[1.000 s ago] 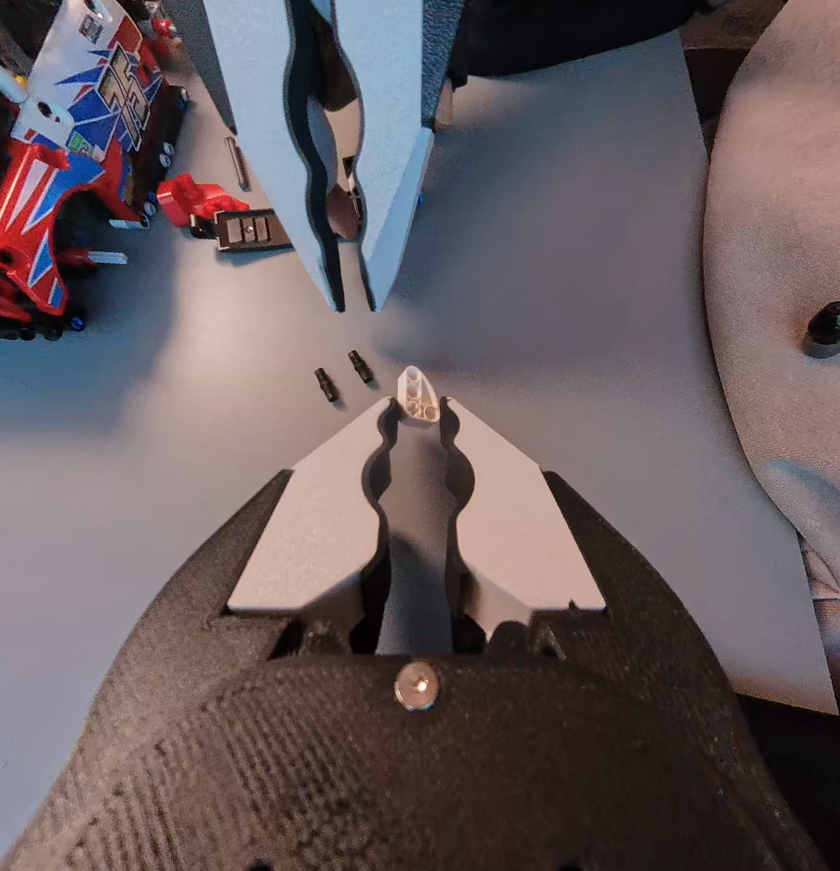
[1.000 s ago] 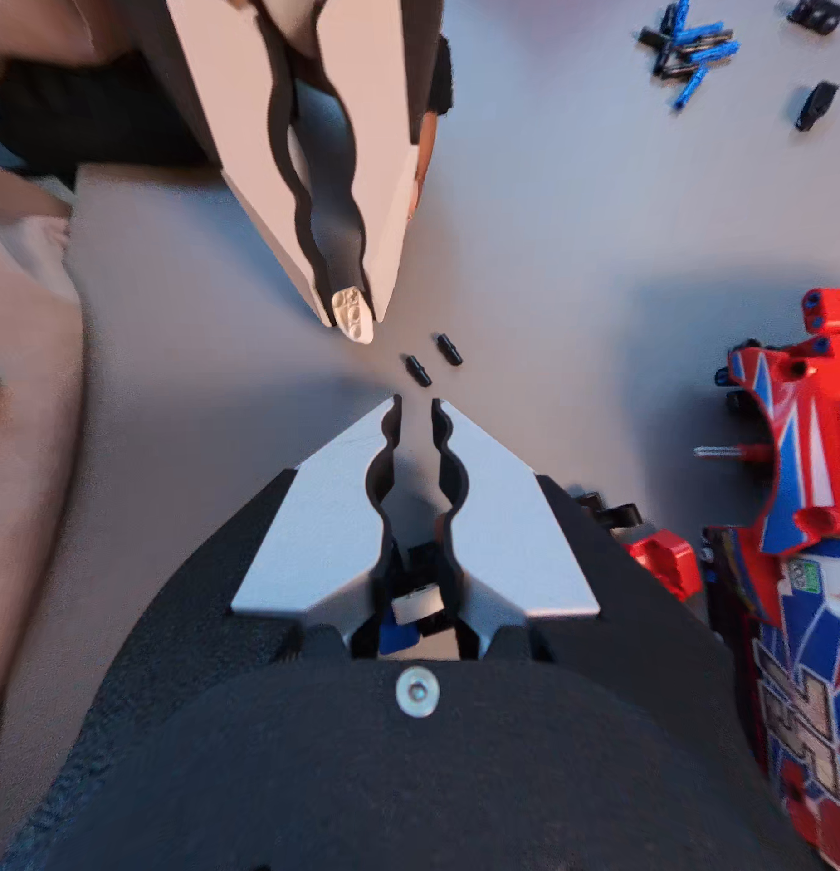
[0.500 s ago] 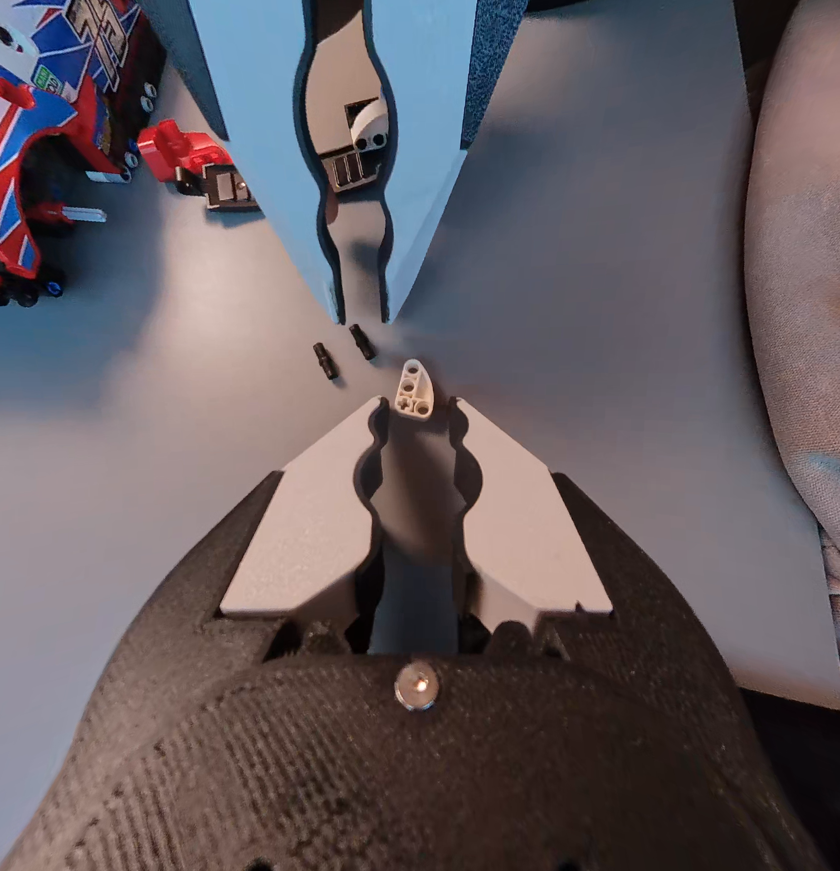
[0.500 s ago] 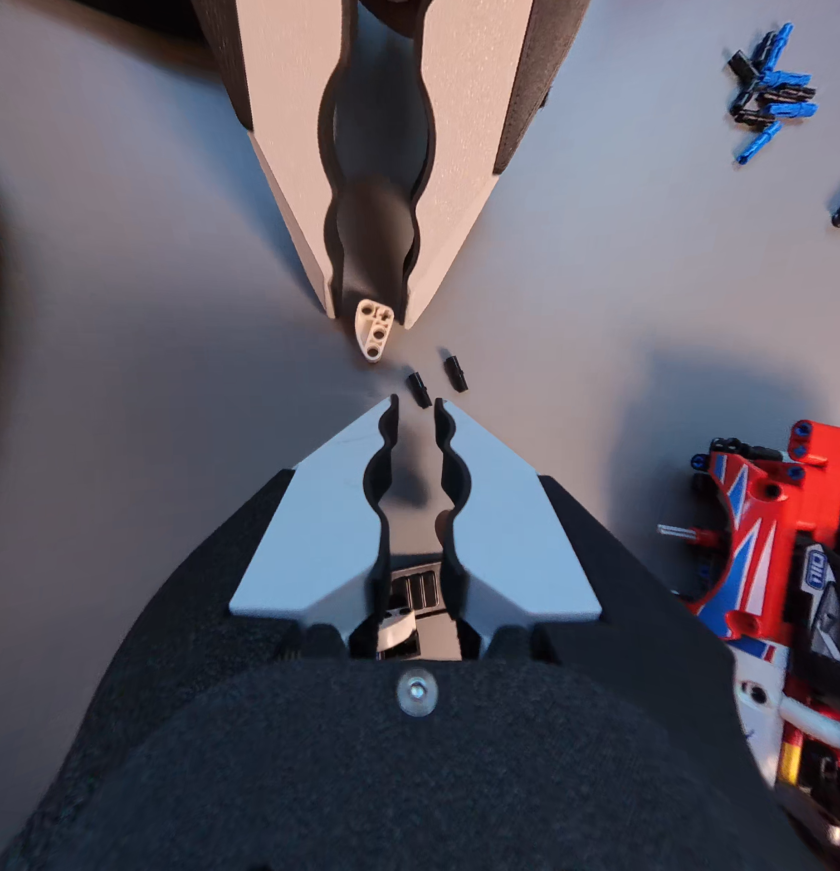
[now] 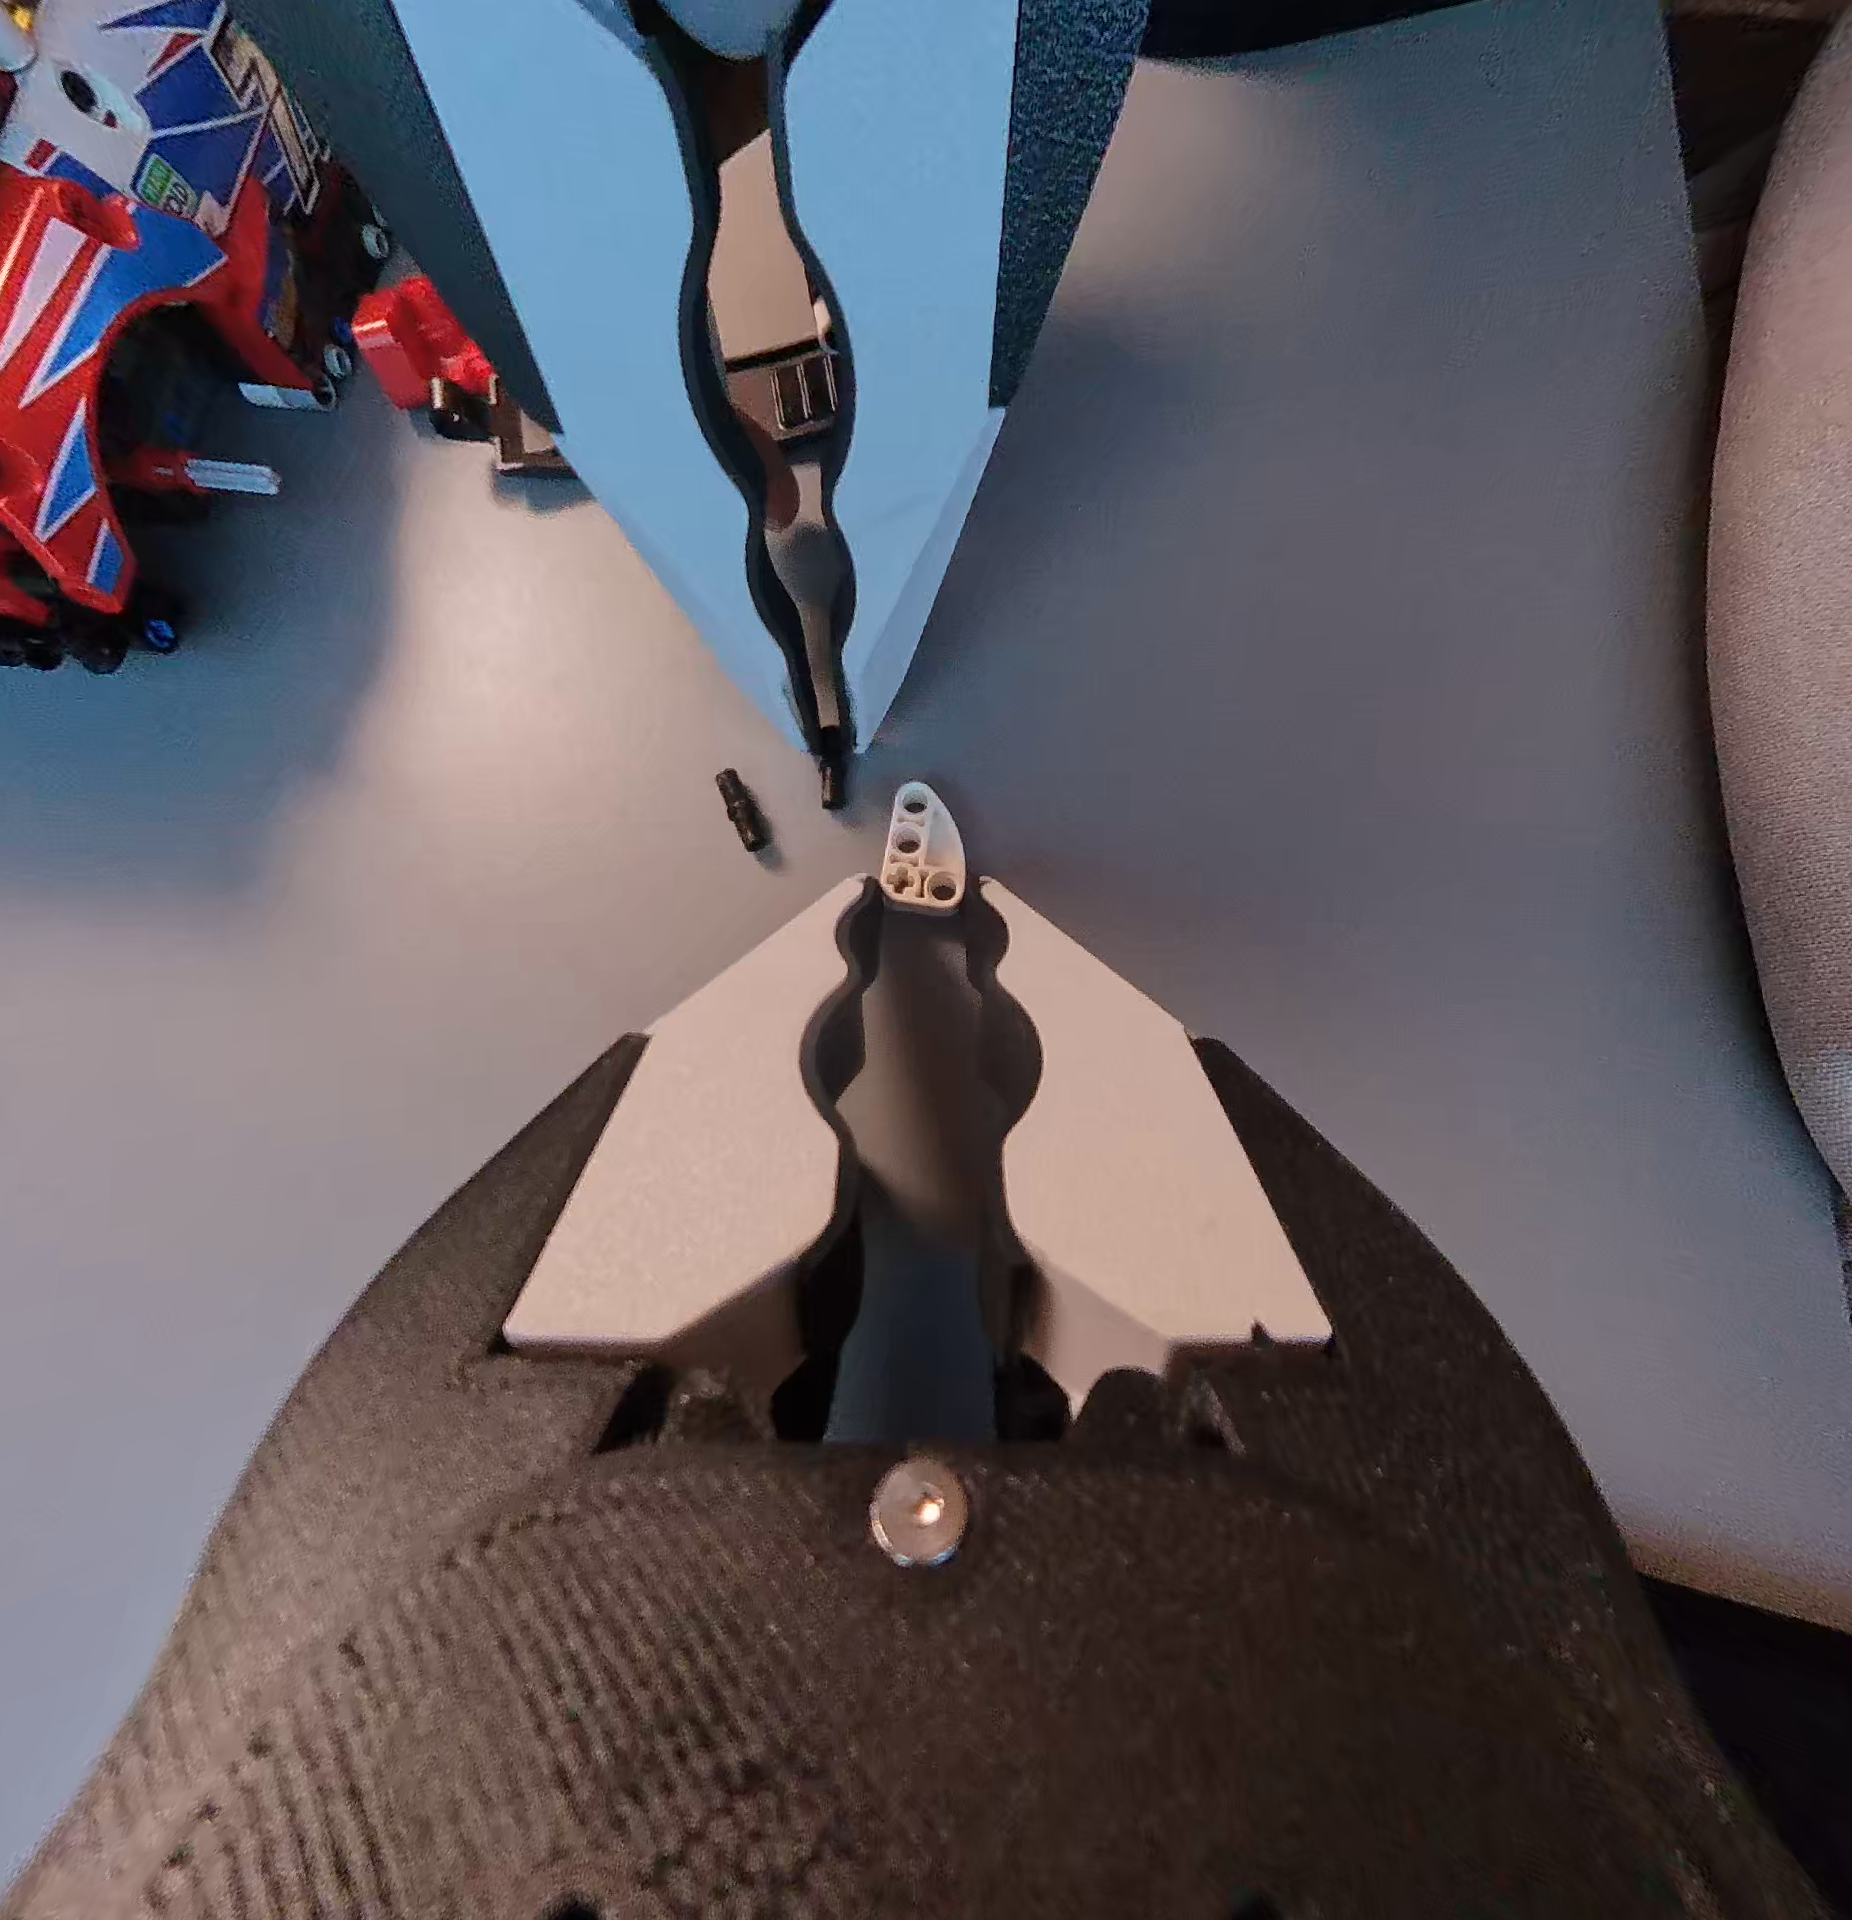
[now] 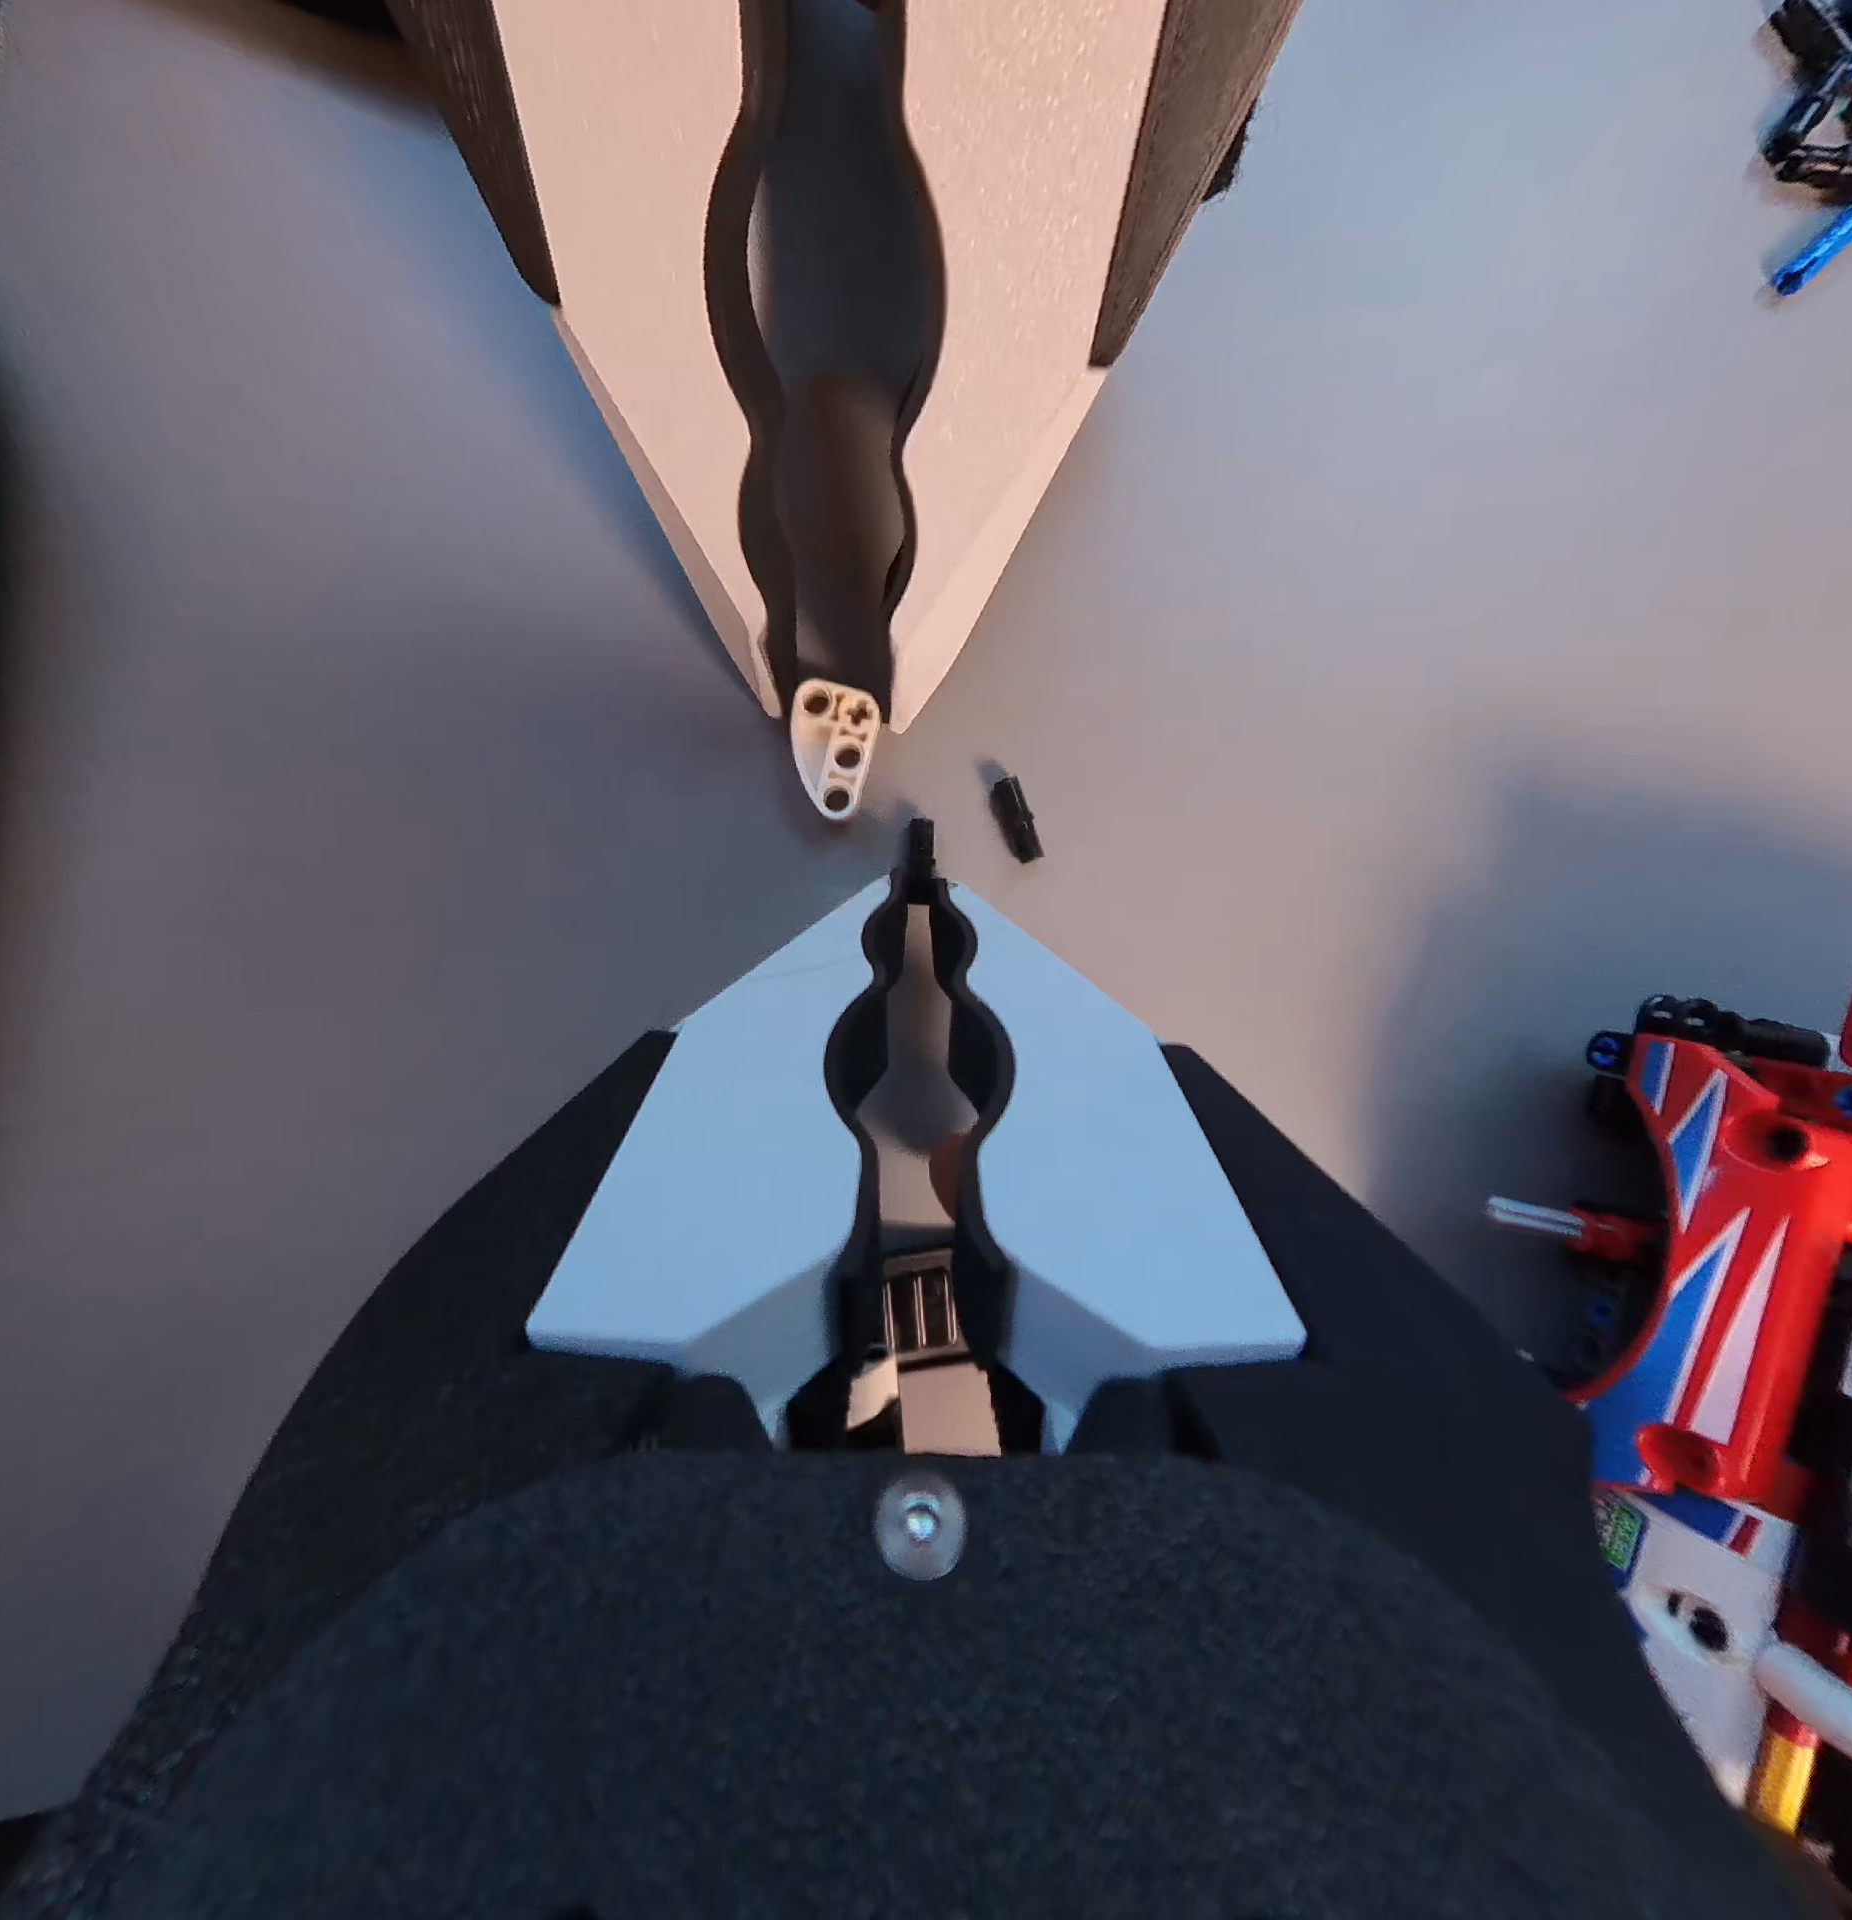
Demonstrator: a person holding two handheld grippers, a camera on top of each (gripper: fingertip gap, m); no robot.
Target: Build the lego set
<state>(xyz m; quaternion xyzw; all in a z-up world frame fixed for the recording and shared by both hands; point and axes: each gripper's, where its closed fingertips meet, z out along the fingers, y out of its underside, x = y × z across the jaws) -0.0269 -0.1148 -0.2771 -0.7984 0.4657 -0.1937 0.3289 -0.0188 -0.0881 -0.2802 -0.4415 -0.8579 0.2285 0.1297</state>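
Observation:
My left gripper point(image 5: 922, 883) is shut on the wide end of a small white curved Technic piece point(image 5: 924, 852), whose narrow end sticks out past the tips. My right gripper point(image 6: 920, 883) faces it tip to tip and is shut on a short black pin point(image 6: 920, 844) that points at the white piece point(image 6: 837, 753). In the left wrist view the right gripper point(image 5: 828, 743) comes in from the top with the pin point(image 5: 828, 779). A second black pin point(image 5: 743, 810) lies on the grey table beside them; it also shows in the right wrist view point(image 6: 1017, 810).
A red, blue and white Lego car point(image 5: 91, 364) stands to the left in the left wrist view, and at the right point(image 6: 1753, 1299) in the right wrist view. A loose red part point(image 5: 413, 343) lies by it. A pile of blue and black pins point(image 6: 1826, 156) sits far right. A grey cushion point(image 5: 1815, 623) borders the table edge. The grippers are tip to tip, or close to it.
Both pins lay on the table before. My right gripper moved onto the nearer pin and closed on it. The two grippers have come closer together, tip to tip.

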